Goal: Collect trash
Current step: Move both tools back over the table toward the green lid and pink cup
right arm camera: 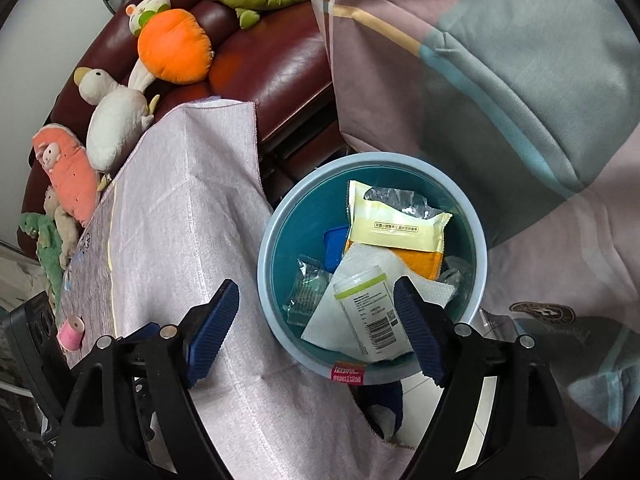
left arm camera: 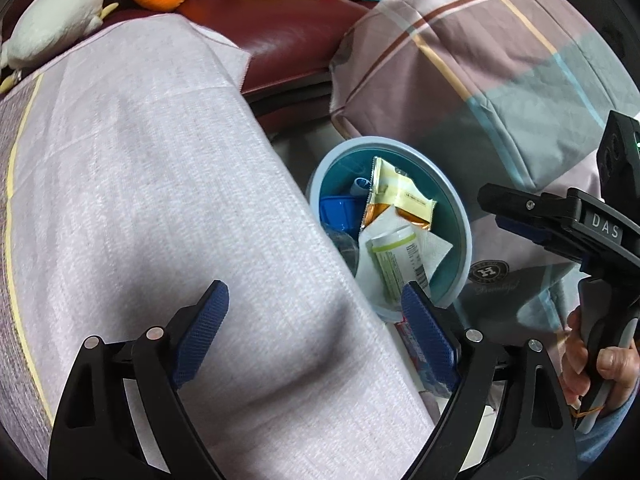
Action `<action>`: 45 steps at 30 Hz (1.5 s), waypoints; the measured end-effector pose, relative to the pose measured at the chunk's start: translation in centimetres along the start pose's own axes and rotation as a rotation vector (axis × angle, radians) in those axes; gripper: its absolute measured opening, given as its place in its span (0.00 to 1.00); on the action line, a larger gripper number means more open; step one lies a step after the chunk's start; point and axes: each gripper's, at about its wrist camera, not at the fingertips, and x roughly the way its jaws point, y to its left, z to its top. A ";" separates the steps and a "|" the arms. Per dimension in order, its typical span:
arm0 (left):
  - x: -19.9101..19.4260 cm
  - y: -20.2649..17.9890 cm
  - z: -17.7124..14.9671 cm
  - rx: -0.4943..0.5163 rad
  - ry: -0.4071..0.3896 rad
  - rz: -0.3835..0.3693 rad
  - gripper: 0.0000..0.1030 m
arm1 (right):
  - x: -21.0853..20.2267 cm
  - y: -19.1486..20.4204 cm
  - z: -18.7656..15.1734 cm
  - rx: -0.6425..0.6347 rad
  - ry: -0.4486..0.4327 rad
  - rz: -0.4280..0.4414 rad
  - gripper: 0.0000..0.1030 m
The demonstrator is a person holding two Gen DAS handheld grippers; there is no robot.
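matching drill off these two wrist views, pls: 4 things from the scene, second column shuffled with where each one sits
Things:
1. white tube with green label
2. pink tape roll
3. orange plush
4. yellow snack wrapper

Places:
A. on the dark red sofa
B. on the table, at its far left end in the right wrist view
C. in the blue bin, on top of the white paper napkin
D. in the blue bin, toward its far side

Pairs: 1-C, 2-B, 3-A, 4-D
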 end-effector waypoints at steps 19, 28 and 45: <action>-8.5 7.0 -6.2 -0.125 -0.111 0.038 0.88 | -1.8 10.3 -4.9 -0.152 0.033 0.018 0.78; -13.4 12.0 -12.4 -0.203 -0.165 0.083 0.88 | -2.0 17.1 -9.5 -0.268 0.068 0.048 0.78; -24.2 25.0 -31.0 -0.434 -0.236 0.284 0.88 | 1.7 35.1 -23.6 -0.633 0.269 0.143 0.78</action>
